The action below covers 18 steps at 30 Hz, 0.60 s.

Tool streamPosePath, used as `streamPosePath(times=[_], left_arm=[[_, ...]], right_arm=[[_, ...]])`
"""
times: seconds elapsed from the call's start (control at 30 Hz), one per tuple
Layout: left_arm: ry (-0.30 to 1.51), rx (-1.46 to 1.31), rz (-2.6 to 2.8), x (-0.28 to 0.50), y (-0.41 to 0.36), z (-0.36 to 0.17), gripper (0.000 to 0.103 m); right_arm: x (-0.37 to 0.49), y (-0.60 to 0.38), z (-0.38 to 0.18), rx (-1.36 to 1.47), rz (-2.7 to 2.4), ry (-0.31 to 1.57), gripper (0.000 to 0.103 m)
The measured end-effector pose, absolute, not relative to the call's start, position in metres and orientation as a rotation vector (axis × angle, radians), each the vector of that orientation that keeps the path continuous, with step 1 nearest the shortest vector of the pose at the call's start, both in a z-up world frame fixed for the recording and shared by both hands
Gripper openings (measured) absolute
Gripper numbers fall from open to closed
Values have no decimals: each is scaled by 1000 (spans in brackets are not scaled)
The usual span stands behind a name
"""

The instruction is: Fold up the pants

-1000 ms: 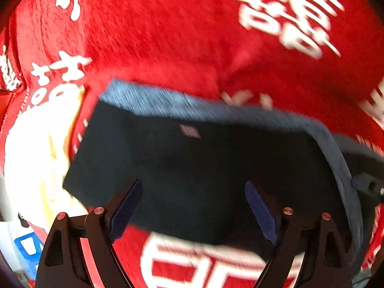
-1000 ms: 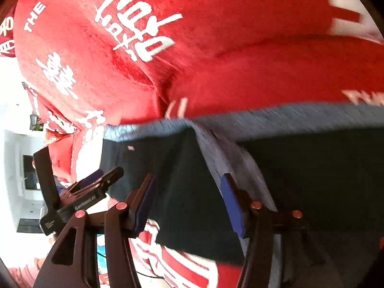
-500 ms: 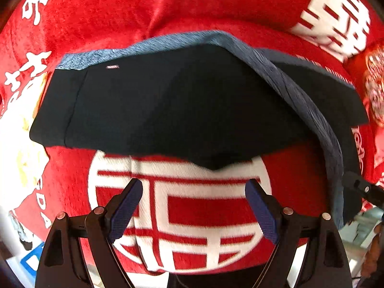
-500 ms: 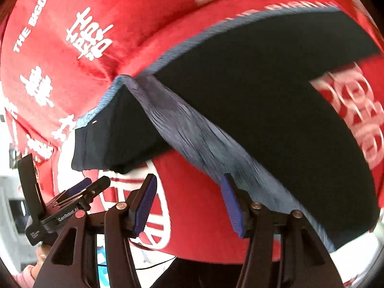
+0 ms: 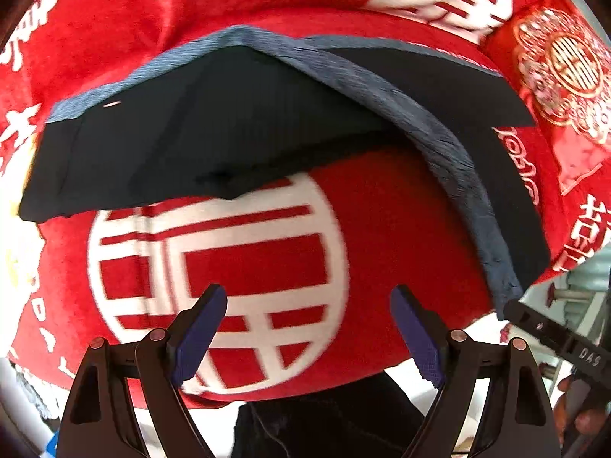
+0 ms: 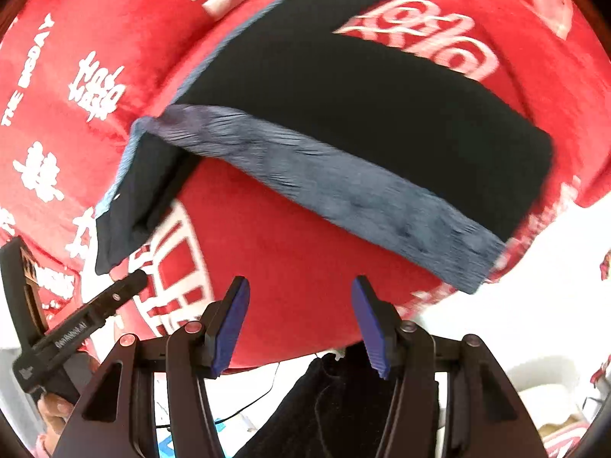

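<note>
Dark navy pants [image 5: 244, 126] with a grey-blue waistband [image 5: 450, 160] lie bent in a V on a red blanket [image 5: 382, 229]. My left gripper [image 5: 309, 328] hovers open over the blanket's white round emblem, short of the pants, nothing between its blue pads. In the right wrist view the same pants [image 6: 382, 99] spread across the upper half, their grey-blue waistband [image 6: 362, 206] running diagonally. My right gripper [image 6: 299, 320] is open above bare red blanket [image 6: 298, 259], just below that band. Each gripper appears at the edge of the other's view.
The red blanket with white characters covers the surface; its near edge drops off right behind both grippers. A dark cloth [image 6: 343, 400] lies below that edge. A red patterned cushion [image 5: 557, 57] sits at the far right. A person's hand [image 6: 57, 408] holds the left gripper's handle.
Both grippers have pulled back off the pants toward the blanket's near edge and rolled. The pants, earlier under the fingers, now lie released further up in both views.
</note>
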<state>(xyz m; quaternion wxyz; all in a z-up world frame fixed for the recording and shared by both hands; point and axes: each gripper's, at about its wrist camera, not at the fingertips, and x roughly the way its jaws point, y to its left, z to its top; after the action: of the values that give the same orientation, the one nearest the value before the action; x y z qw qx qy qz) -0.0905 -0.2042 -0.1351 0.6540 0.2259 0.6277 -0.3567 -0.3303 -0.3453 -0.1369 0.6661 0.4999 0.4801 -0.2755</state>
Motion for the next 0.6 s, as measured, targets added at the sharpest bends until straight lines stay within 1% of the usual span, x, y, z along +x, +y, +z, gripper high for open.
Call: streamPosePath(times=[0.17, 0.3, 0.47, 0.6], left_arm=[[1434, 517, -865, -110, -235, -138, 88], [1464, 531, -871, -119, -265, -153, 88], [1490, 509, -867, -132, -302, -171, 88], [1534, 508, -857, -143, -321, -187, 88]], right_arm=[[-373, -357, -143, 1149, -710, 1081, 59], [-404, -371, -158, 1189, -755, 1078, 59], [-427, -386, -186, 1233, -742, 1102, 59], [-439, -395, -198, 1247, -684, 1075, 59]])
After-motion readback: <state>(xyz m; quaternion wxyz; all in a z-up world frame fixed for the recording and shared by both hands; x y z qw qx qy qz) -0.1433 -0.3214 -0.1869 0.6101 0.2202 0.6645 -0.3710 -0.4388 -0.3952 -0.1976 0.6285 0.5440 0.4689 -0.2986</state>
